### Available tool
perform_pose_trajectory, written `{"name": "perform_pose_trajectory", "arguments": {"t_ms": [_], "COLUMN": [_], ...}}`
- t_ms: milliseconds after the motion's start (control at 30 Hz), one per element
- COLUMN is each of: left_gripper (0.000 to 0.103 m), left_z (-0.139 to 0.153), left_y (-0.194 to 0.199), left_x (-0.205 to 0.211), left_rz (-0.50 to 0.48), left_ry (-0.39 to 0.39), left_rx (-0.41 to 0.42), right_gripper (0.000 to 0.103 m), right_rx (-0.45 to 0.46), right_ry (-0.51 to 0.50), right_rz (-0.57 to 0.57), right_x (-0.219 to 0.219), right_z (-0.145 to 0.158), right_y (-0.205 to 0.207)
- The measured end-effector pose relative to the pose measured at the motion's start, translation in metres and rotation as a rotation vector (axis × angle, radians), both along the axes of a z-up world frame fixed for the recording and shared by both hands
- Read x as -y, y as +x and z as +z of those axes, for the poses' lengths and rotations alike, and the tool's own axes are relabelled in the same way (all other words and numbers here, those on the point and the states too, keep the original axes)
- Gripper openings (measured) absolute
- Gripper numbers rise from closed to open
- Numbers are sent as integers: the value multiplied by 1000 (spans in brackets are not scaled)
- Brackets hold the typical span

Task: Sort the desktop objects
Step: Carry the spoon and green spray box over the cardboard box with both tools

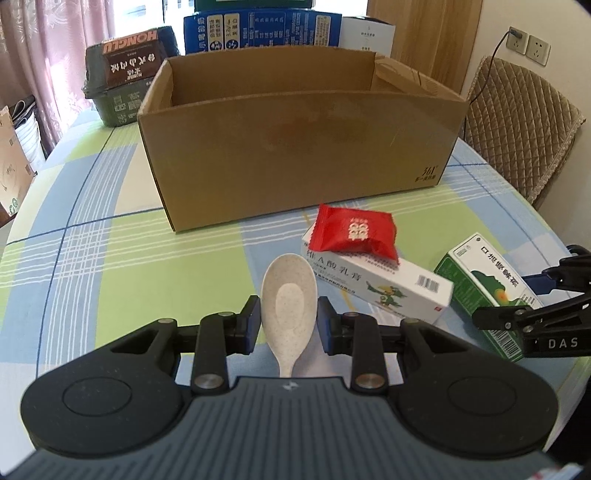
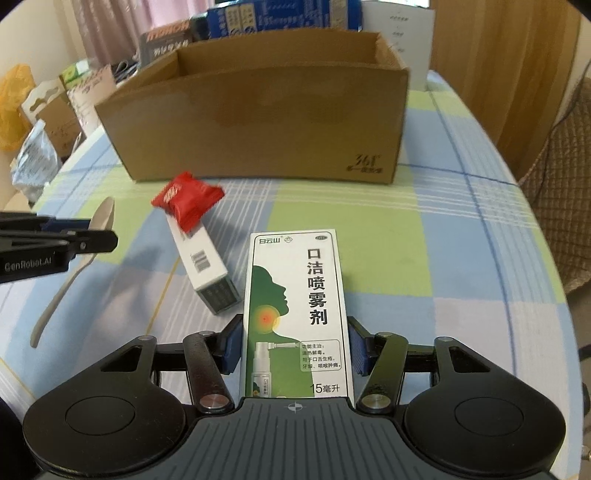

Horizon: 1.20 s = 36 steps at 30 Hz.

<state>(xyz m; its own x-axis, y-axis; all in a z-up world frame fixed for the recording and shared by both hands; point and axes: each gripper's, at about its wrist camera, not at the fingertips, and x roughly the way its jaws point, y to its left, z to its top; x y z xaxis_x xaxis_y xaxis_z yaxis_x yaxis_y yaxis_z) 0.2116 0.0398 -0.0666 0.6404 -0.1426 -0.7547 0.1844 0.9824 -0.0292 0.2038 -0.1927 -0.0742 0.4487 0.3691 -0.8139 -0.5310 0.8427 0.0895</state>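
In the left wrist view, my left gripper [image 1: 289, 321] brackets the bowl of a speckled white spoon [image 1: 290, 295] lying on the checked tablecloth; the pads sit at its sides with slight gaps. In the right wrist view, my right gripper [image 2: 293, 347] brackets a green-and-white spray box [image 2: 295, 306], pads close to its long sides. A red candy packet [image 1: 352, 234] rests on a white ointment box [image 1: 380, 284]. An open cardboard box [image 1: 295, 147] stands behind them.
Stacked cartons [image 1: 258, 29] and a dark green container [image 1: 125, 74] stand behind the cardboard box. A padded chair [image 1: 524, 118] stands at the right. Bags and packaging [image 2: 37, 122] lie off the table's left edge.
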Motion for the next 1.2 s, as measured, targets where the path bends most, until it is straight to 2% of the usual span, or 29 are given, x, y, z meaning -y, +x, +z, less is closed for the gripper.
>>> {"name": "perform_pose_trajectory", "arguments": {"t_ms": [667,1200], "left_gripper": [27,27], "left_z": [72,96], "left_y": [-44,-64], "left_x": [23,33], "left_rz": [23,5], "left_ry": [-23,-25], "left_rx": [61,82], "right_gripper": [53,53], "right_rx": [88,133], "right_ry": [85,119], "right_rz": [-13,-4], "right_x": [11,15], "right_z": [73,99], "right_y": [-31,-42]}}
